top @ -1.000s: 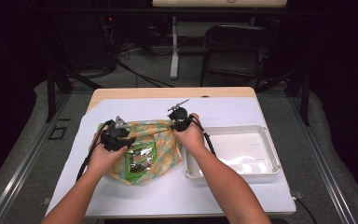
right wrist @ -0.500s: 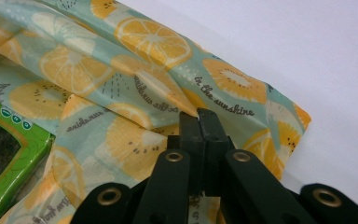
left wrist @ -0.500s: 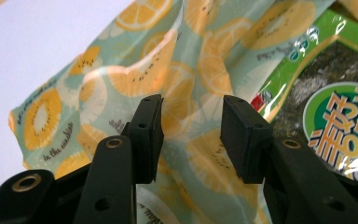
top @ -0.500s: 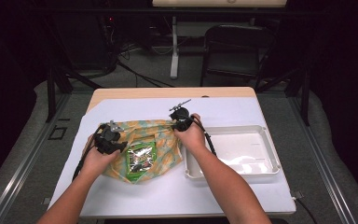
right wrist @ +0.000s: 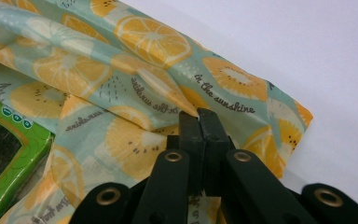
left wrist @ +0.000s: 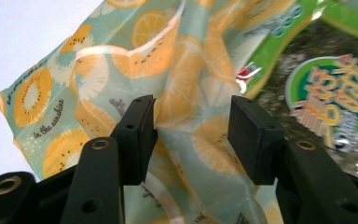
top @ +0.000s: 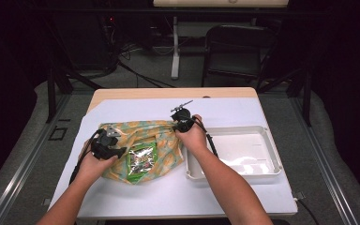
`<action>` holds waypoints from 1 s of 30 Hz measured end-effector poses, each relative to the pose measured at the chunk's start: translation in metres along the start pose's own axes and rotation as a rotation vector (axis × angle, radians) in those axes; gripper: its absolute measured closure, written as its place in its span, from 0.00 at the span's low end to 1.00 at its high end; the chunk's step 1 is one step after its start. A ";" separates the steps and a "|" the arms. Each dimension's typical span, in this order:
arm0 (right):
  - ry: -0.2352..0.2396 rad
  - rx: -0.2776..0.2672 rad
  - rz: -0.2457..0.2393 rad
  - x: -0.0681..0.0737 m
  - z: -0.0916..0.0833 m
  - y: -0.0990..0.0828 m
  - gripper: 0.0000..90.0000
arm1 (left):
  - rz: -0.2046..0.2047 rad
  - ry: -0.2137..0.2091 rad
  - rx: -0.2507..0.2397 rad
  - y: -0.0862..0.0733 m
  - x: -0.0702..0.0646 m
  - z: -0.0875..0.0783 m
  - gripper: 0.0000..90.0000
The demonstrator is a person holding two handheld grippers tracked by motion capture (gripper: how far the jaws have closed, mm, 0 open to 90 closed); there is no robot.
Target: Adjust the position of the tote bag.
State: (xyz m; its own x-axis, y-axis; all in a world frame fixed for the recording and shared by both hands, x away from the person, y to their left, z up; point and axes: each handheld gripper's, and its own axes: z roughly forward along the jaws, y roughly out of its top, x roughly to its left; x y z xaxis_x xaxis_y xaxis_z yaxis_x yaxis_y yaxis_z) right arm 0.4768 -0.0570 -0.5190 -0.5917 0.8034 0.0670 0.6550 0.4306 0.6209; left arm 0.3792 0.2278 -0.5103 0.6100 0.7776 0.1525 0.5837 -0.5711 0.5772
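A teal bag printed with orange fruit slices [top: 164,136] lies on the white table cover, with a green snack packet [top: 141,161] at its middle. My left gripper [top: 107,143] is over the bag's left end. Its jaws have just been opening and stand wide apart [left wrist: 191,116], with a fold of the bag [left wrist: 121,56] between them and not pressed. The packet [left wrist: 335,88] lies off to the right of them. My right gripper [top: 182,123] is at the bag's far right corner, shut [right wrist: 198,114] on a fold of the fabric [right wrist: 144,42].
A white tray [top: 243,150] stands just right of the bag, close to my right forearm. Bare white cover [top: 136,110] stretches beyond the bag to the table's far edge. A dark chair [top: 234,51] and cables are on the floor behind.
My left hand has slid to the left over the bag, towards its left end. The right hand has kept still, holding the corner.
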 end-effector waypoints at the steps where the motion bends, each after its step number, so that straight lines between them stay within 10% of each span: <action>1: 0.001 0.000 0.002 0.000 0.000 0.000 1.00 | 0.007 -0.006 -0.004 0.000 -0.001 -0.003 0.55; 6: 0.002 0.000 -0.001 0.000 0.000 0.000 1.00 | 0.029 -0.031 0.001 -0.005 -0.009 -0.006 0.49; 13: 0.005 0.003 0.000 0.002 -0.001 0.000 1.00 | 0.061 0.052 0.072 -0.008 -0.008 0.008 0.49; 30: 0.018 0.007 -0.007 0.003 0.001 -0.002 0.98 | 0.010 0.112 0.103 -0.005 0.002 0.035 0.54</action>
State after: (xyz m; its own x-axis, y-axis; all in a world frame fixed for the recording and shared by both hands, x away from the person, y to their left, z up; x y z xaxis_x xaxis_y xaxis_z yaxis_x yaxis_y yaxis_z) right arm 0.4745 -0.0551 -0.5209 -0.6048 0.7926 0.0769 0.6537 0.4391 0.6163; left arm 0.3961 0.2227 -0.5408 0.5558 0.7931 0.2492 0.6337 -0.5982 0.4904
